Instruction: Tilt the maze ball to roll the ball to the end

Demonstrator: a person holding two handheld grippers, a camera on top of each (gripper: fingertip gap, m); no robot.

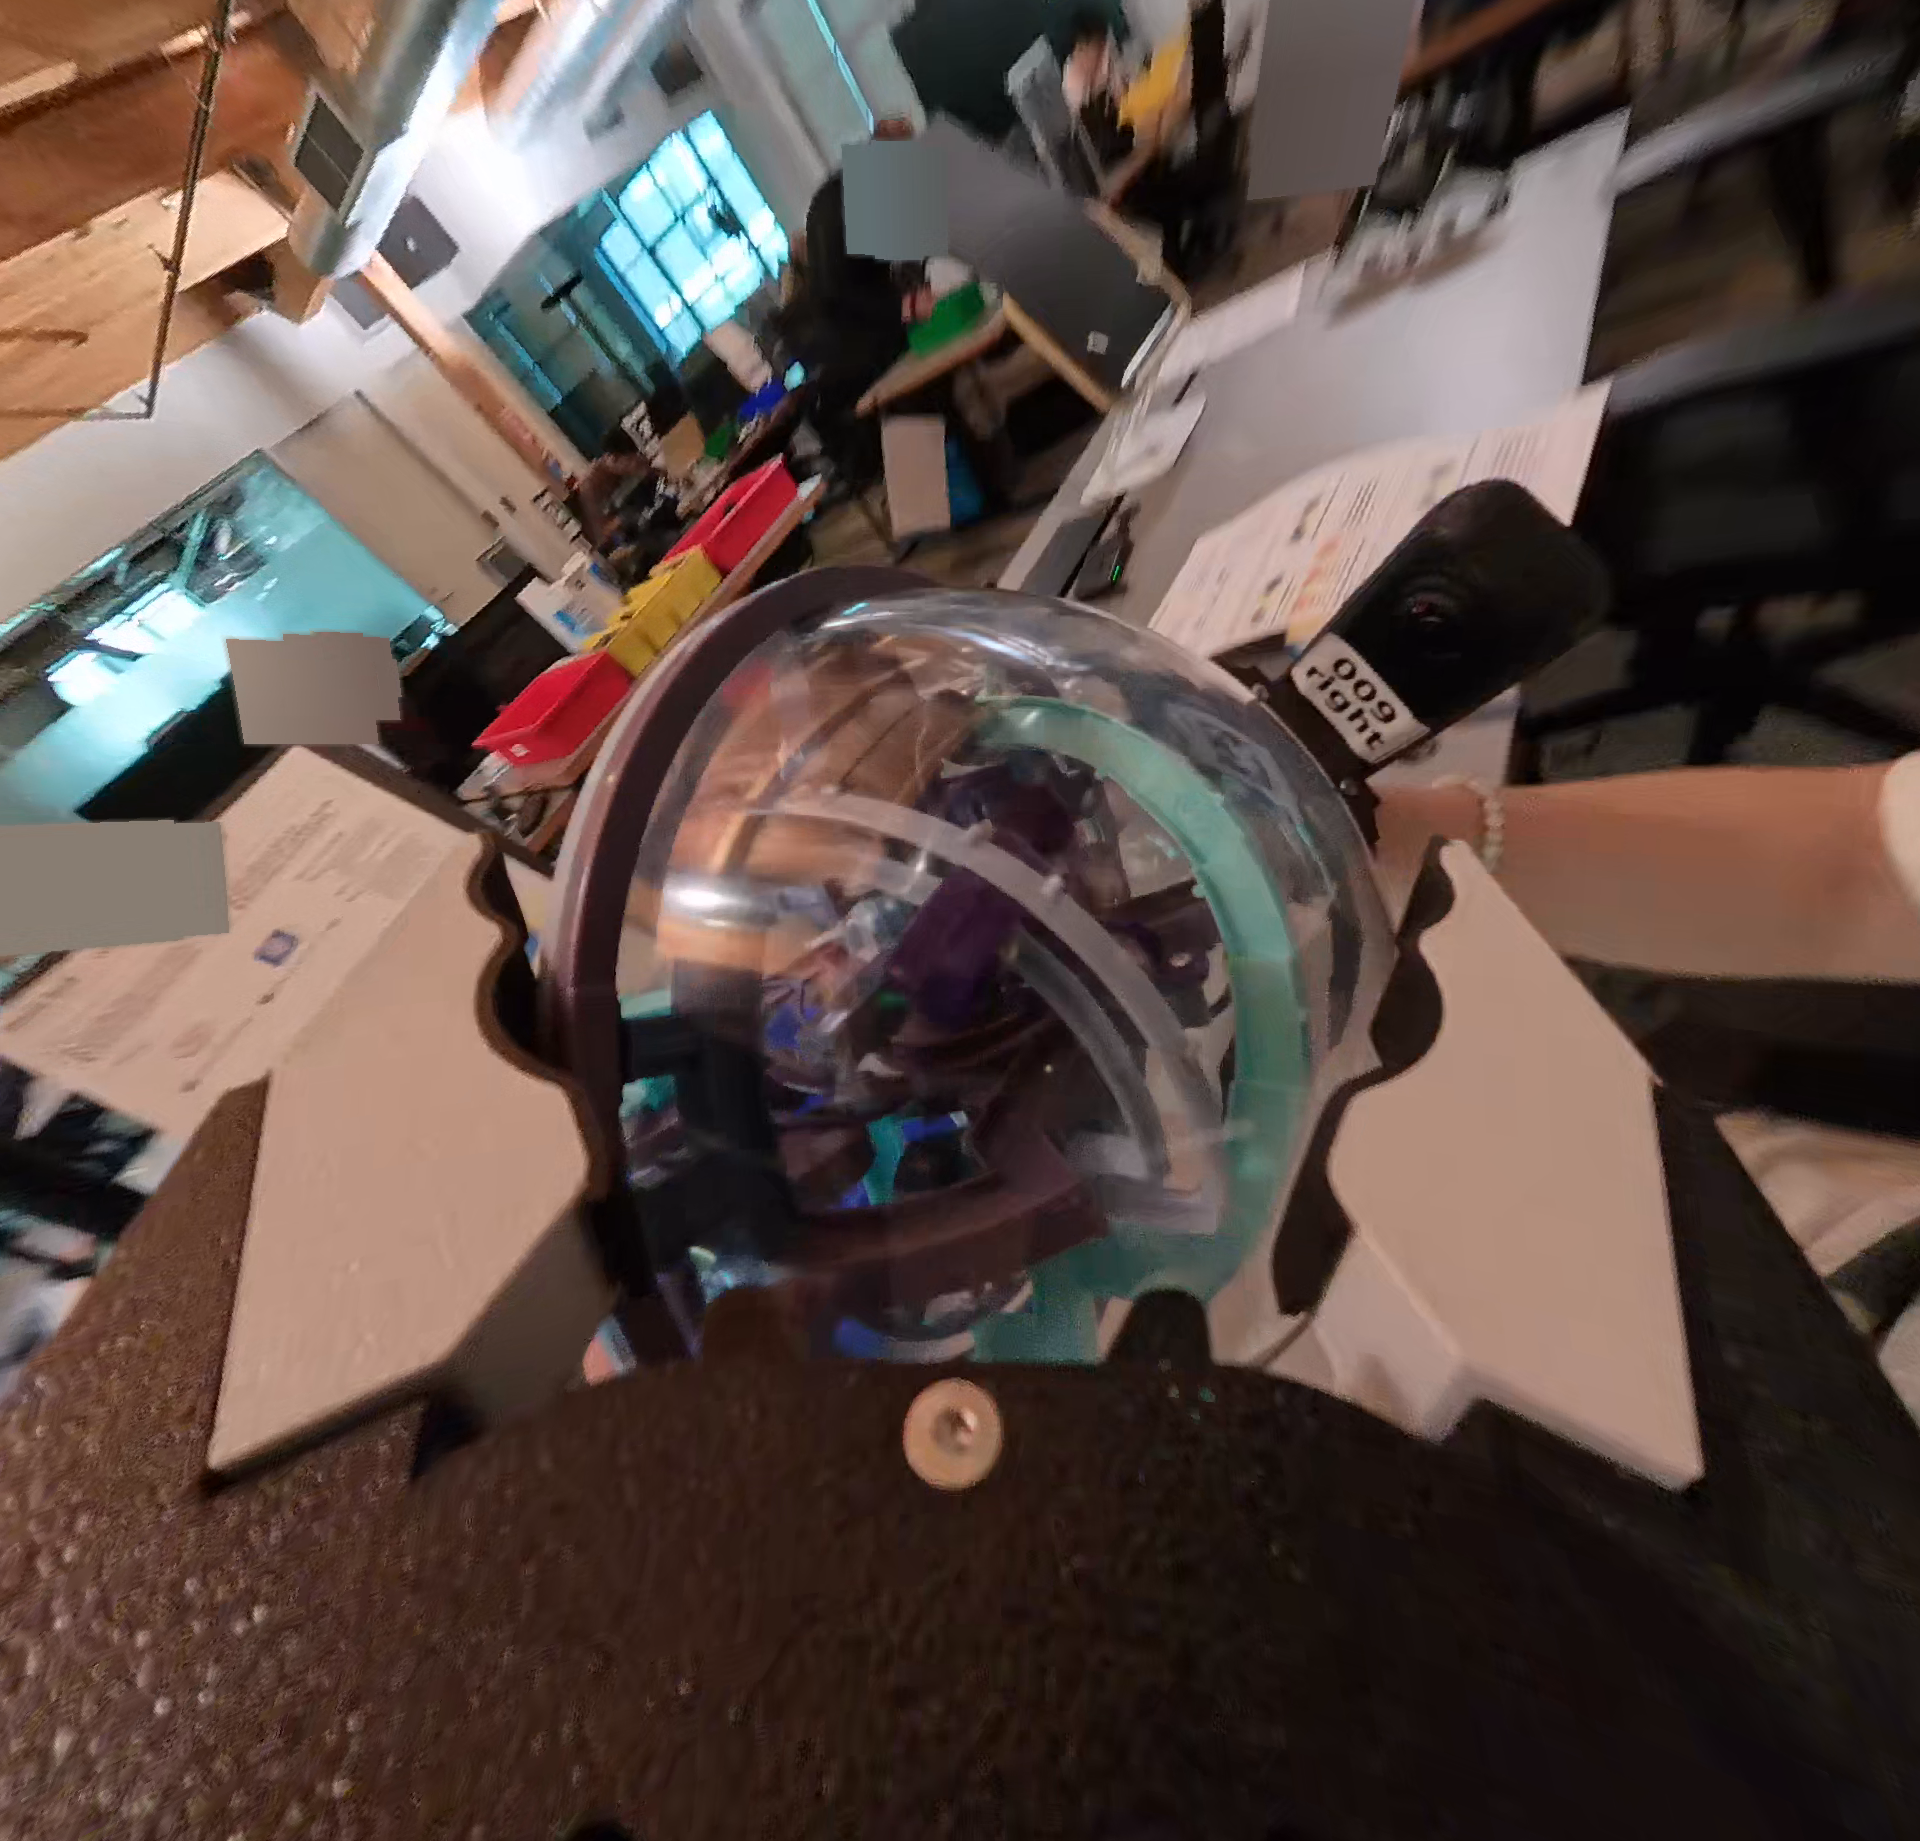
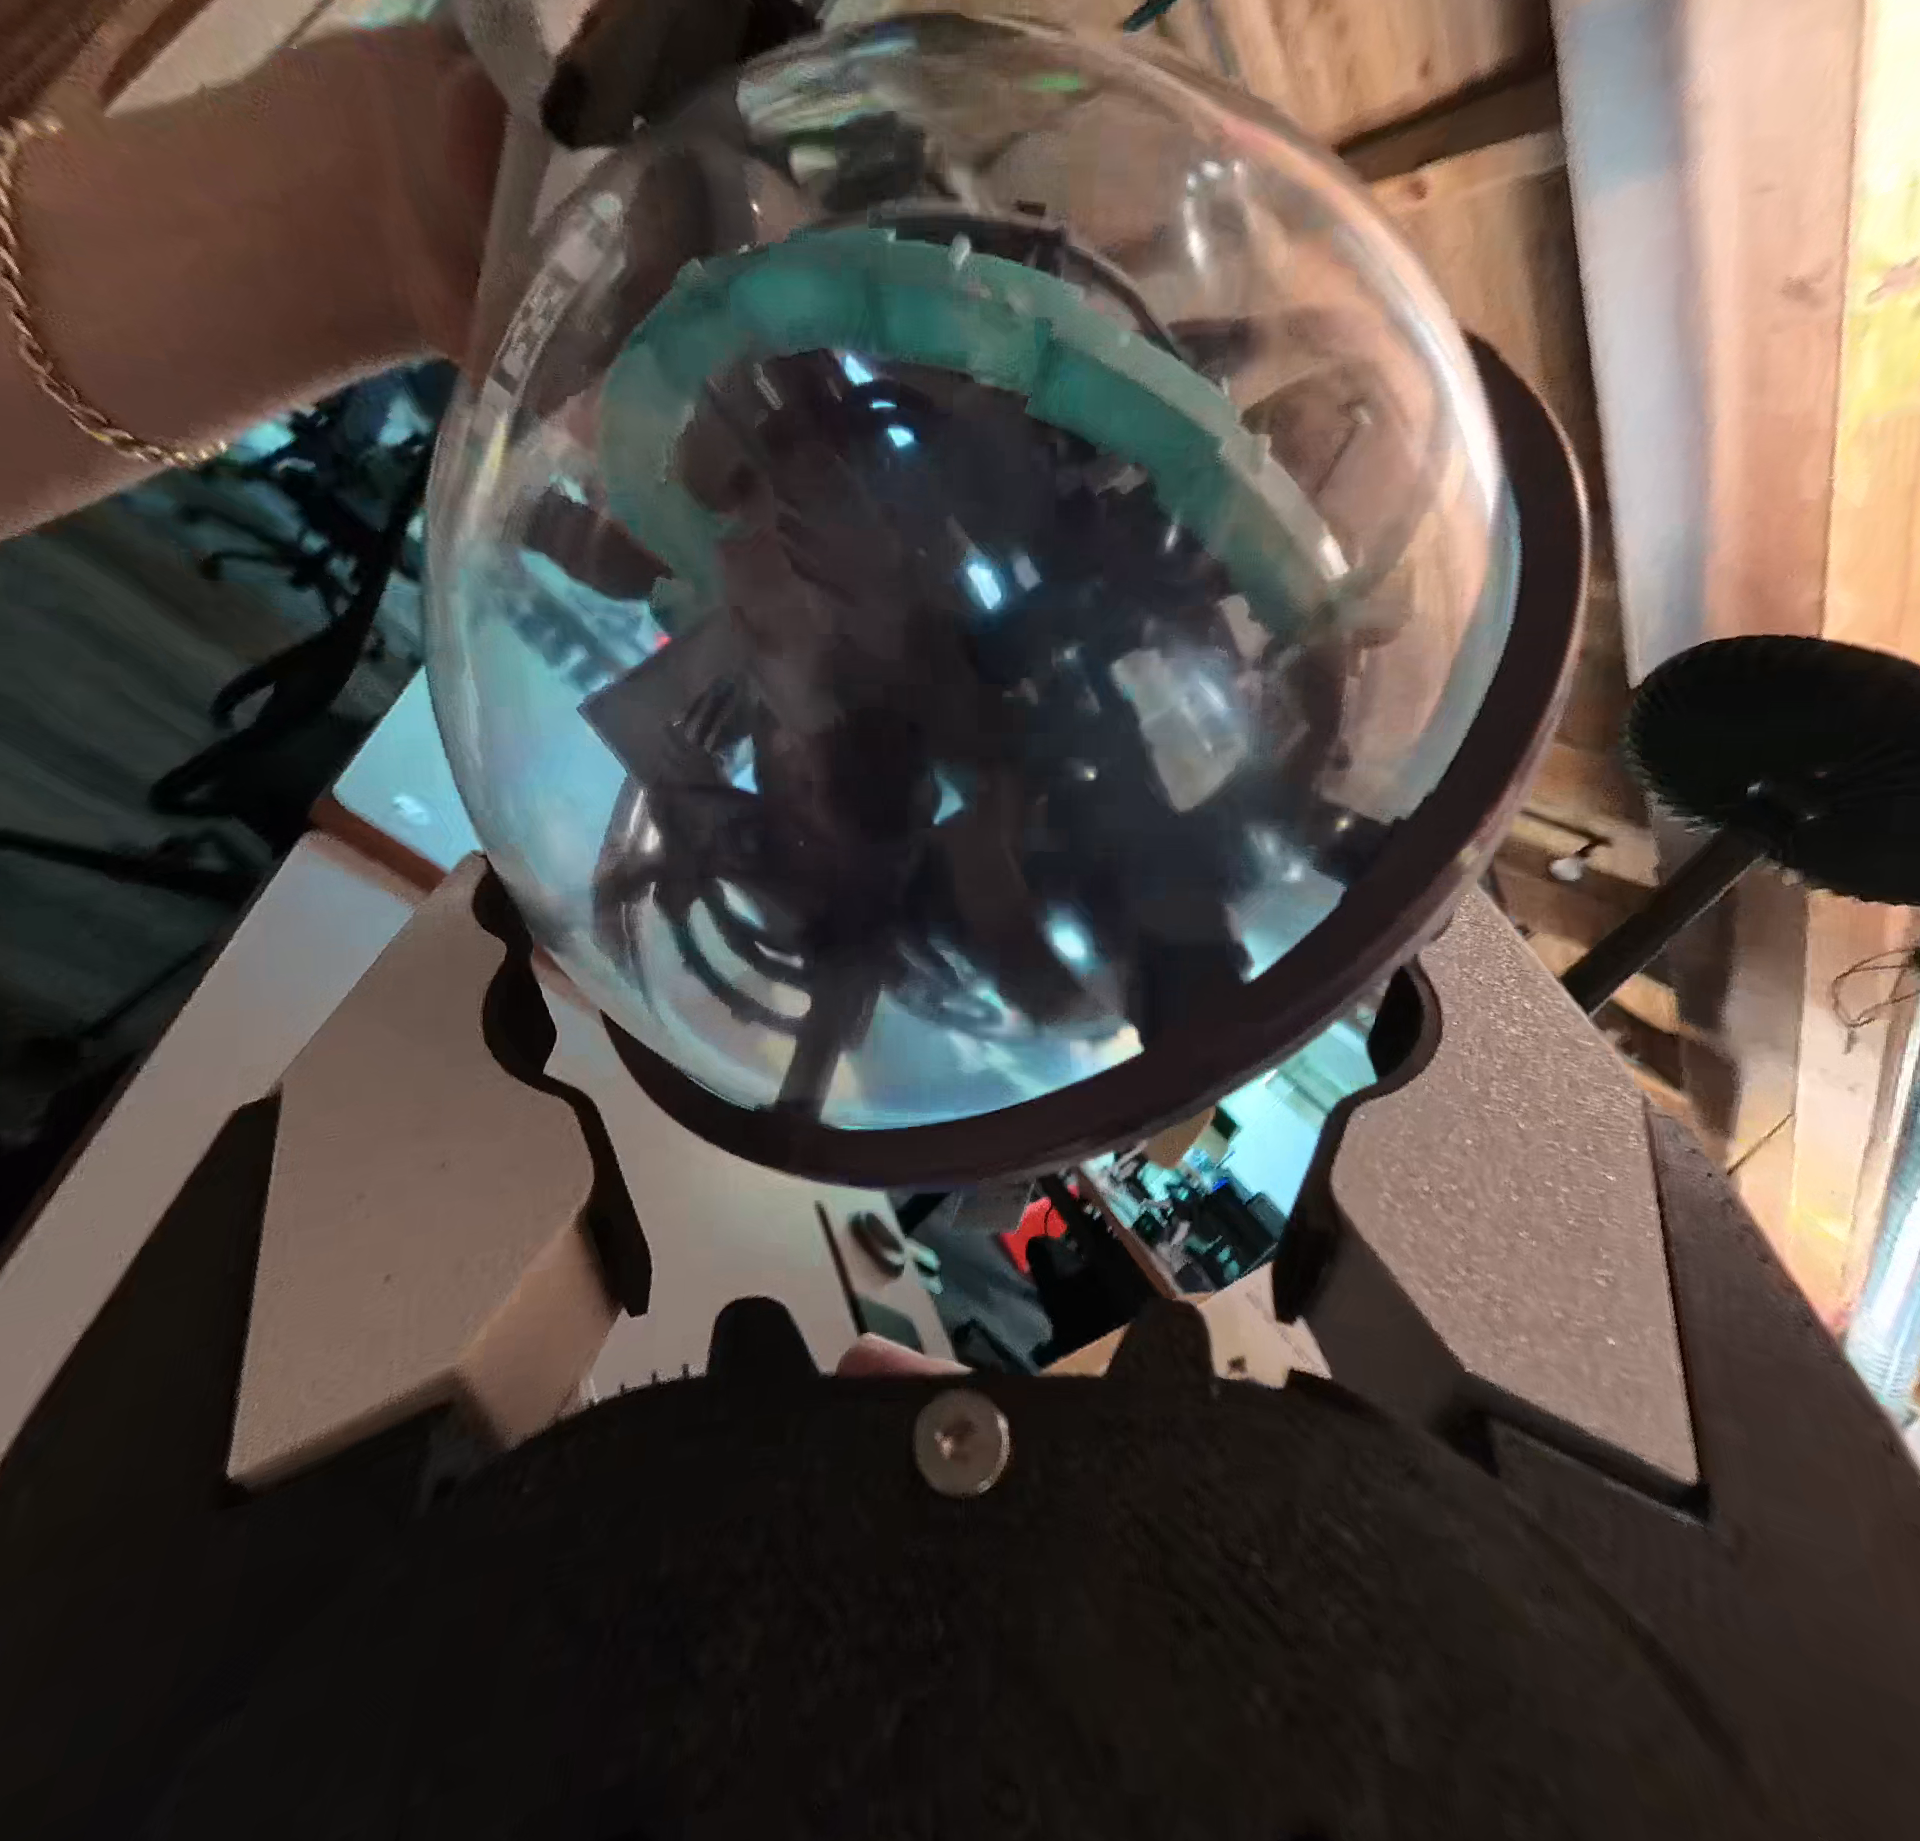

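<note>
I held the clear maze ball (image 1: 966, 960) clamped between both grippers, left (image 1: 961, 970) and right (image 2: 951, 970), off the table.

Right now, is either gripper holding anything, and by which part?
Both hold the maze ball: the left gripper and the right gripper each clamp its clear shell, near the dark rim, from opposite sides.

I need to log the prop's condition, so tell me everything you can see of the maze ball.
The maze ball is a clear, glossy plastic sphere with a dark band around its equator. Inside are a teal curved track, translucent rails and dark purple pieces; the small rolling ball cannot be made out. It is lifted and tilted, held between the fingers of the left gripper and the right gripper. No cracks show, though both views are blurred.
</note>
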